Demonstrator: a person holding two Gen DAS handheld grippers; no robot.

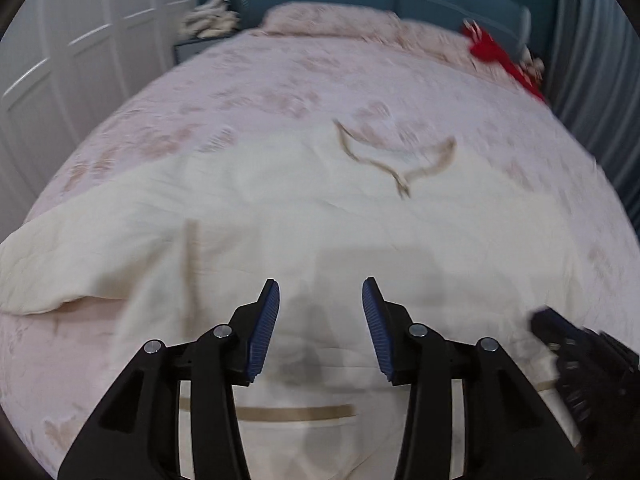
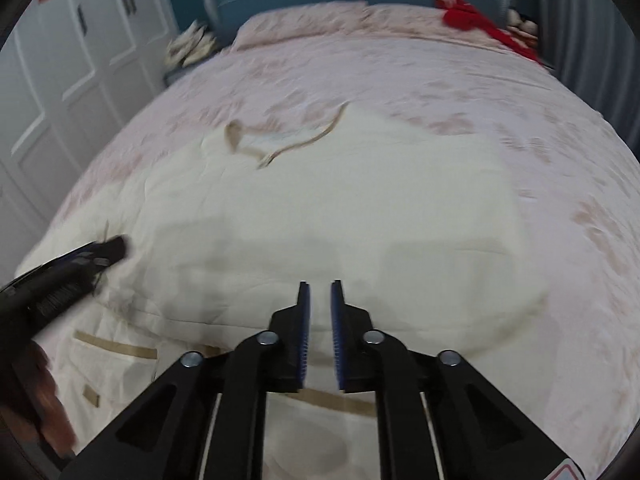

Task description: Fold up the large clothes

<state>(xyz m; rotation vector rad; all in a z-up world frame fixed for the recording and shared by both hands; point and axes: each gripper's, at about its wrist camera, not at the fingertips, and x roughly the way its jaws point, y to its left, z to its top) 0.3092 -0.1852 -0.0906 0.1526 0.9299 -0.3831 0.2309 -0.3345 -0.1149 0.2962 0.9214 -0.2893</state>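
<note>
Cream cotton-like garment point(image 1: 248, 216) is lying spread across the near half of a bed point(image 1: 280, 80) covered in pale pink floral bedding, neckline with tan trim point(image 1: 396, 160) pointing toward the far end, tan-edged pockets showing at the near hem. Left gripper point(image 1: 320, 292) is hovering just above the near part of the cloth, jaws standing wide apart, nothing between them. Right gripper point(image 2: 319, 290) is hanging over the garment's near middle, fingers drawn almost together with only a narrow slit showing and no fabric visibly pinched; both views are motion-blurred, so contact with the cloth cannot be told. Each tool is showing at the edge of the other's view, the right one low at the right, the left one at the left over the sleeve side. Judging handling: fabric is looking soft, light and limp, wrinkling easily, likely to sag and drag rather than hold shape, and not fragile. Best holds are probably along hemmed edges, meaning the near hem corners, shoulder seams either side of the neckline, or sleeve ends, where doubled cloth is giving the ribbed pads something to bite. Red fabric item point(image 1: 496, 56) is resting at the far right by the pillows point(image 1: 332, 20), well apart from the work; white wardrobe doors point(image 1: 80, 60) are standing along the left.
</note>
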